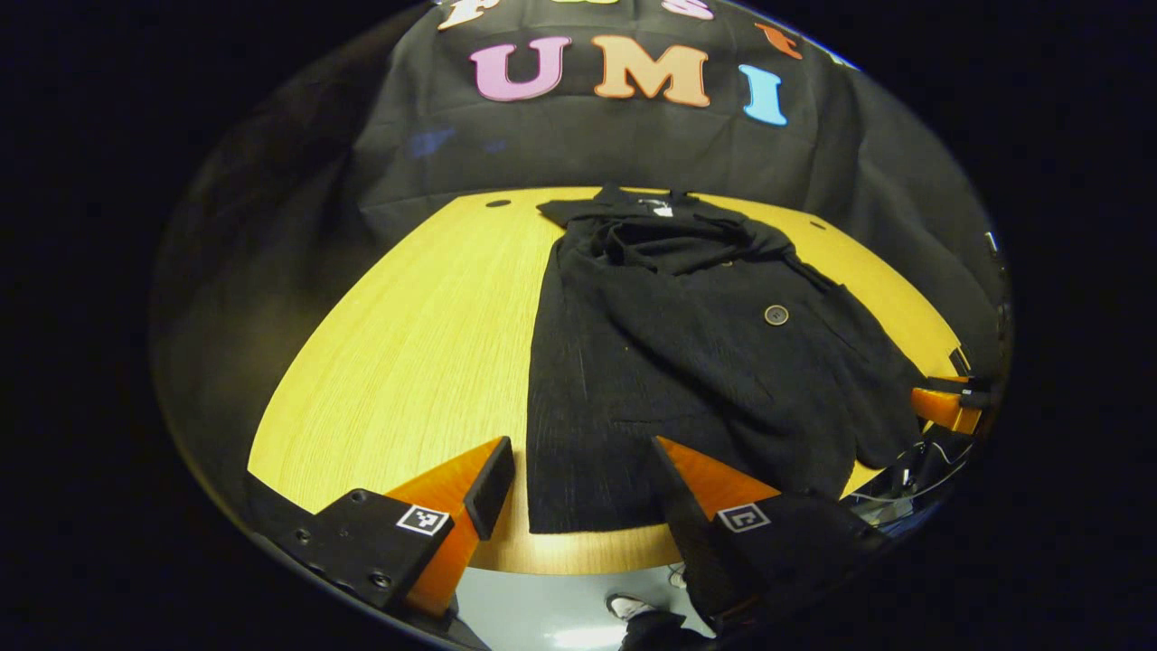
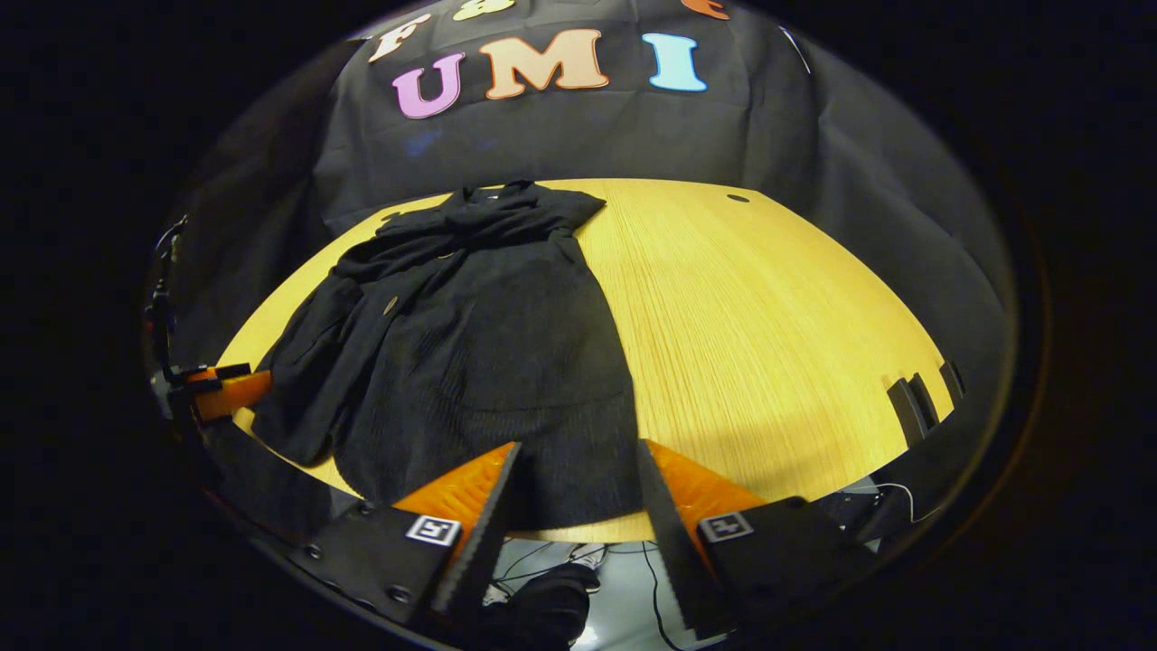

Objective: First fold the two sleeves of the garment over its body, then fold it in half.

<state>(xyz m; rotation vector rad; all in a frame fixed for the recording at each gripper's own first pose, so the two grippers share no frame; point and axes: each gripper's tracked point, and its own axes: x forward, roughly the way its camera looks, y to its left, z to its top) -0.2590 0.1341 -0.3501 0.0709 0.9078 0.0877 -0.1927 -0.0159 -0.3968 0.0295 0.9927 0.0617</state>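
Hovering at the near edge of the table, you are holding both grippers spread and empty, with nothing pinched between either pair of fingers. Ahead of the left gripper, the black garment is lying flat on the wood, its hem reaching just between and beyond your fingertips and its collar pointing away from you toward the far edge. From the right gripper you are looking along the same garment, whose hem is sitting just in front of the gap between the fingers, with the bulk of the cloth spreading to the left of them. Both sleeves appear to be already lying over the body: one long band of cloth is crossing the front diagonally past a button, and no sleeve is sticking out to either side, though dark cloth on dark cloth is making the layers hard to separate. Judging by that, you are standing at the start of the half fold. Next you are likely needing to lower both grippers onto the hem, one near each corner, pinch through all layers, and carry the edge forward to the collar, keeping the two hands level so the sleeves are not sliding out.
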